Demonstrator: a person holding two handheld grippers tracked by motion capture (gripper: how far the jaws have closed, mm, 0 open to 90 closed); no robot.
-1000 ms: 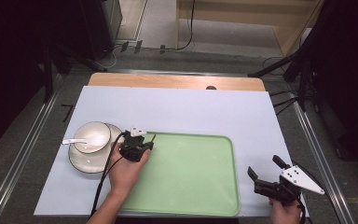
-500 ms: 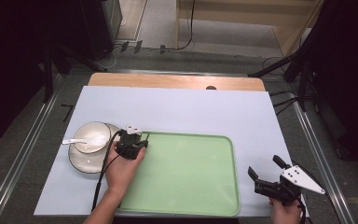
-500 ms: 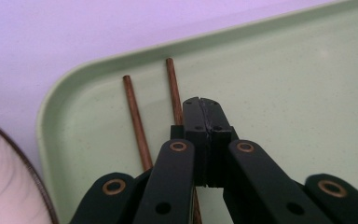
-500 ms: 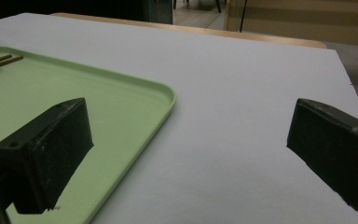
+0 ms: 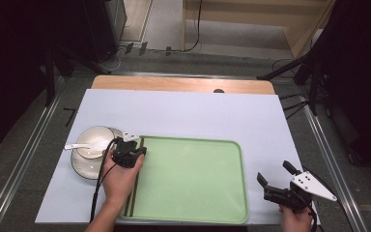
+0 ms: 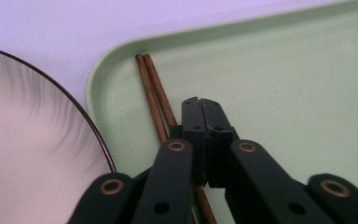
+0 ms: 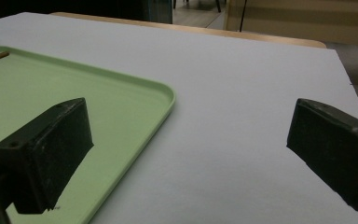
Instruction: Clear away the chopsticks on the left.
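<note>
Two brown chopsticks lie side by side along the left edge of the green tray. My left gripper hovers over their far end. Its jaws have just eased apart very slightly but still look pressed together, with nothing between them. The sticks run underneath the left jaw. Off the tray's right front corner, my right gripper stands wide open over the white mat, holding nothing.
A cream bowl with a white spoon sits on a dark-rimmed plate just left of the tray. The white mat covers the table, and a wooden edge runs along the back.
My left hand and gripper have shifted a little to the left, toward the plate. The chopsticks now show along the tray's left edge. The right gripper has stayed still.
</note>
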